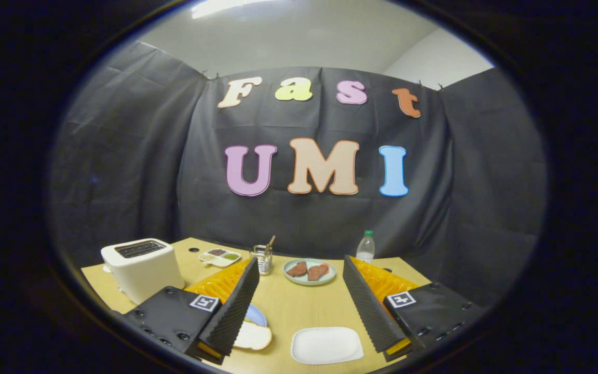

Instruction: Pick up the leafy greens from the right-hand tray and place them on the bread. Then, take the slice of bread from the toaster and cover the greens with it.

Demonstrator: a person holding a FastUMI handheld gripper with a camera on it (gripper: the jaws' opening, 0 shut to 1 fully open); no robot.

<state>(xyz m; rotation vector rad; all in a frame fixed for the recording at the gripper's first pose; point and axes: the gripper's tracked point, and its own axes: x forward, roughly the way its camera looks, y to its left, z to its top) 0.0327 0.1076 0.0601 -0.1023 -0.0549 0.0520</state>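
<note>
Gripper (pixel 299 311) fingers spread wide, nothing between them, held above table (pixel 288 306).
Bread slice (pixel 253 336) on blue plate (pixel 255 315), lower centre-left, partly behind left finger; no greens on visible part.
White tray (pixel 326 345) low centre between fingers, looks bare. Leafy greens: cannot locate.
Toaster (pixel 142 267) lower left, beyond left finger; slots dark, slice inside not discernible.
Green plate (pixel 309 271) centre, two reddish-brown pieces. Divided dish (pixel 219 256), utensil holder (pixel 262 258), bottle (pixel 365 247) at back.
</note>
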